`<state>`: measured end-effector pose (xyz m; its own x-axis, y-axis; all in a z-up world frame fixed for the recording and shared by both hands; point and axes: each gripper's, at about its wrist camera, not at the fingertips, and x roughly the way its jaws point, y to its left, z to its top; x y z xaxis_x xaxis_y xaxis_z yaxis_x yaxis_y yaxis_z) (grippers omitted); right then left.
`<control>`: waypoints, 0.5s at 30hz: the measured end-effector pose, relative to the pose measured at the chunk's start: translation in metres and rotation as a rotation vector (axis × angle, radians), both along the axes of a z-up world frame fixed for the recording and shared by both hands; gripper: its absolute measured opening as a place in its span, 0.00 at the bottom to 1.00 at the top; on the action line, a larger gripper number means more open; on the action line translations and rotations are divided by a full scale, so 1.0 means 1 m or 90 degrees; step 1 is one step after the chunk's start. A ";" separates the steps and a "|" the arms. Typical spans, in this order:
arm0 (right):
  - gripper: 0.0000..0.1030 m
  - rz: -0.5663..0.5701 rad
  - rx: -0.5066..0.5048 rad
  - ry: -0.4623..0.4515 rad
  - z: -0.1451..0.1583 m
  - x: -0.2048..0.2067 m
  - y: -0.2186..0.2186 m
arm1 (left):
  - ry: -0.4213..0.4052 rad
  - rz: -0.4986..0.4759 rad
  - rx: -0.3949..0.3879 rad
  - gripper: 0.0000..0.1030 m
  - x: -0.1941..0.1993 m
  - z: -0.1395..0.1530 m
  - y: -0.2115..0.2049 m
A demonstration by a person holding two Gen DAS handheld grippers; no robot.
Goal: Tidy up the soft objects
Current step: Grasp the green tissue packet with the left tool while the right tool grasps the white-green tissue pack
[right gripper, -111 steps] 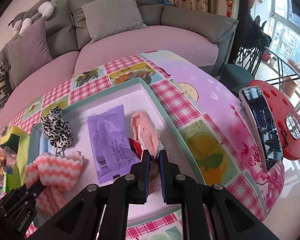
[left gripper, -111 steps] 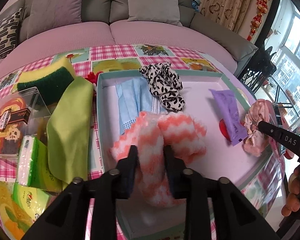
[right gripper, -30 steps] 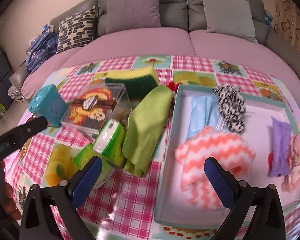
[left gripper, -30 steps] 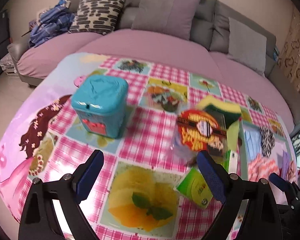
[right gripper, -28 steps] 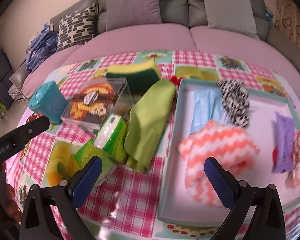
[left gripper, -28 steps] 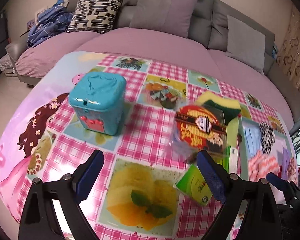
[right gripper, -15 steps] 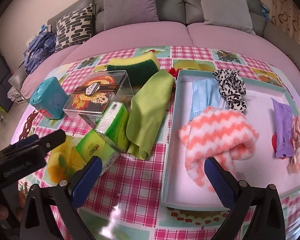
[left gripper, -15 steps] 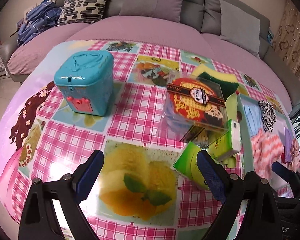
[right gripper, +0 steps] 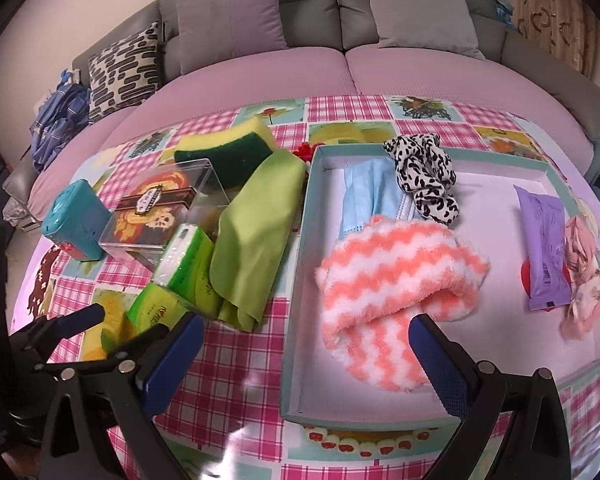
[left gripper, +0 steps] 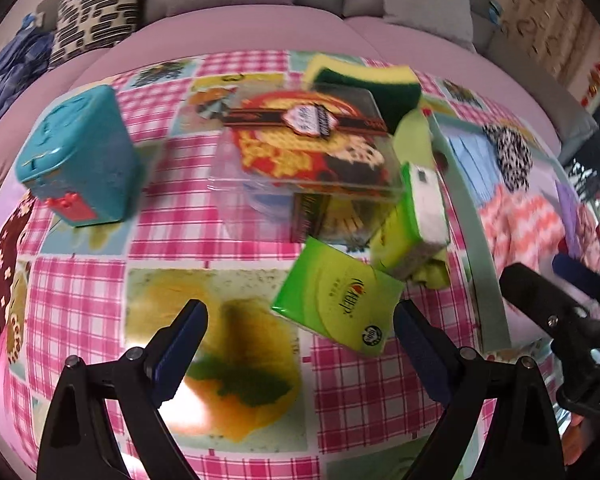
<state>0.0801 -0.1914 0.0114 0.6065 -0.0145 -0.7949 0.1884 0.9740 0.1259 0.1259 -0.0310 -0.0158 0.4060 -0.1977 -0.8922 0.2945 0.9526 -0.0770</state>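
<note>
While both sets of tongs hang spread wide and empty, worth sizing up what remains outside the tray. Spread across the whole frame: round surface [right gripper: 236,364] under a pink checked cloth. Right half of the right wrist view: shallow teal-rimmed tray [right gripper: 296,280] already holding the coral zigzag fleece [right gripper: 396,272], blue face mask [right gripper: 360,196], leopard scrunchie [right gripper: 424,176], purple sachet [right gripper: 544,248] and pink scrunchie [right gripper: 584,272]. Just left of the tray, centre of frame: green cloth [right gripper: 256,232], draped and limp, overlapping the tissue pack beside it; probably light and floppy, so best pinched at a bunched fold near its lower edge, not at a flat spot. Upper left of centre: yellow-green sponge [right gripper: 228,148], springy, likely to squash and rebound, so a grip across its thin sides seems wise. Beside the cloth: two green tissue packs, one upright [right gripper: 188,264], one lying flat [left gripper: 336,300] at centre of the left wrist view; slick wrappers, soft inside, probably apt to slip unless squeezed across the narrow width. Hard items, likely not for sorting: clear box [right gripper: 160,212], teal tin [left gripper: 76,156]. Left tongs [left gripper: 300,348] poised low before the flat pack; right tongs [right gripper: 304,356] at bottom centre, straddling the tray's near left corner
</note>
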 end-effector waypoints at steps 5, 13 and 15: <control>1.00 -0.001 0.003 0.003 -0.002 0.000 -0.002 | 0.006 -0.006 -0.001 0.92 0.003 -0.007 -0.005; 1.00 0.000 0.004 0.005 -0.003 0.000 -0.001 | 0.000 -0.014 0.008 0.92 0.010 -0.018 -0.009; 1.00 0.001 0.004 0.007 -0.004 0.001 0.000 | -0.004 -0.014 0.012 0.91 0.010 -0.017 -0.010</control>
<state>0.0811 -0.1912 0.0075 0.5981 -0.0092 -0.8014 0.1883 0.9735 0.1294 0.1361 -0.0406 -0.0331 0.4068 -0.1898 -0.8936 0.3164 0.9469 -0.0571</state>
